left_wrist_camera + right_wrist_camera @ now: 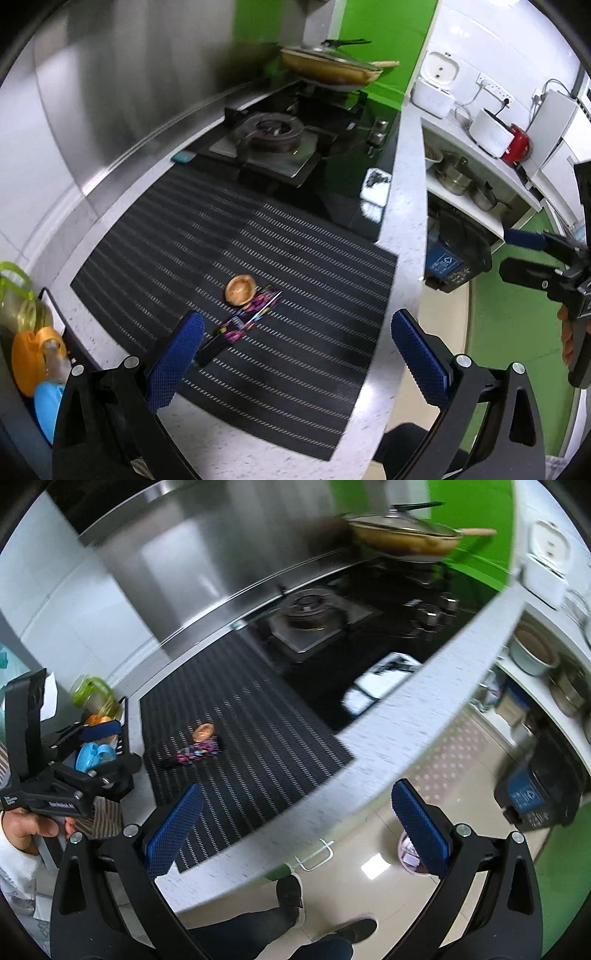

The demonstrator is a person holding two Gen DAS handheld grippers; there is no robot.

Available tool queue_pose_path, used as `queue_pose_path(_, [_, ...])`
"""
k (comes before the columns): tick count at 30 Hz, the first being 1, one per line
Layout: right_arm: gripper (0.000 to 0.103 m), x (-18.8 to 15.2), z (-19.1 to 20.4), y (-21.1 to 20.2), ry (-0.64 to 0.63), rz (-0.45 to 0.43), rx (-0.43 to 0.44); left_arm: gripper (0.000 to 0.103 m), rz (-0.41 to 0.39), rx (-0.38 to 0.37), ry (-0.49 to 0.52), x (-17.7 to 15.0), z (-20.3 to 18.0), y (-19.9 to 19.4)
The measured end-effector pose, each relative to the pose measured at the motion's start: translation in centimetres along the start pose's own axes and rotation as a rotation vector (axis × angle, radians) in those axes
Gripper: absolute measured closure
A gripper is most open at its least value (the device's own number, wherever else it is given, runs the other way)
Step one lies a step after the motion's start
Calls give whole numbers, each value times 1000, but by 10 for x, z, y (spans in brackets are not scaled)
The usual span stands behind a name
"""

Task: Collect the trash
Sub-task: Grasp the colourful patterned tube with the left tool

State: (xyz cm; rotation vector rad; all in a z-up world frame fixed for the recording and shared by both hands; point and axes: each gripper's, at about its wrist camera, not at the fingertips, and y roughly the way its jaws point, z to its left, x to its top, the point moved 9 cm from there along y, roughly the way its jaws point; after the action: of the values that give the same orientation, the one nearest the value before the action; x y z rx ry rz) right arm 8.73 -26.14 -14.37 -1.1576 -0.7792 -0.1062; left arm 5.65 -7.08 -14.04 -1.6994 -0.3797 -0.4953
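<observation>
**Black frames, blue pads**

Both grippers, left (pixel 295 354) and right (pixel 295 827), are black angular frames with silver screw heads and blue, dimple-textured fingers (pixel 177 360). At nine o'clock: a white sleeve (pixel 14 864). Below: dark trousers (pixel 258 930), dark shoes (pixel 291 893).

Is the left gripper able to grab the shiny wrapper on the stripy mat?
Probably yes. The left gripper is open and points at the wrapper, with nothing between them. The brown shell lies against the wrapper's far side.

Both wrist views angled down over counter, sharing striped mat (pixel 295 258), stove (pixel 310 613)
</observation>
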Motion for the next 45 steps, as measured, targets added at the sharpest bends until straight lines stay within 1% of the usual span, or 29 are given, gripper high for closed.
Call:
queue_pose_path(5, [3, 8, 22, 26, -50, 49, 35, 6, 38, 2, -39, -12, 24, 19])
queue_pose_path(11, [3, 18, 33, 54, -109, 99, 84, 6, 80, 41, -46, -22, 41, 56])
queue_pose_path(15, [3, 27, 35, 71, -153, 129, 104, 6, 102, 58, -60, -24, 51, 78])
queue_pose_path(19, [3, 35, 35, 83, -182, 153, 121, 7, 111, 67, -68, -24, 54, 92])
queue_pose_path(21, [3, 37, 34, 88, -186, 162, 126, 16, 119, 71, -64, -24, 54, 98])
queue_pose_path(23, [3, 40, 35, 94, -189, 170, 130, 30, 141, 69, -69, -27, 54, 105])
queue_pose_path(24, [3, 40, 35, 95, -190, 171, 132, 32, 151, 69, -71, -28, 54, 107])
queue_pose_path(27, [3, 42, 37, 100, -192, 177, 141, 40, 168, 65, -68, -32, 53, 112])
queue_pose_path(29, [3, 42, 38, 103, -192, 182, 147, 50, 175, 61, -67, -34, 53, 114])
queue_pose_path(30, [3, 42, 39, 105, -191, 184, 149, 52, 178, 57, -66, -34, 53, 115])
queue_pose_path(33, [3, 42, 43, 110, -190, 192, 156, 62, 180, 43, -64, -35, 51, 116])
queue_pose_path(35, [3, 41, 45, 114, -191, 198, 158, 73, 183, 34, -62, -35, 50, 115])
queue_pose_path(40, [3, 41, 48, 117, -196, 204, 163, 78, 185, 11, -76, -37, 47, 114])
queue_pose_path(45, [3, 44, 52, 119, -206, 207, 166, 79, 160, -5, -98, -31, 44, 101])
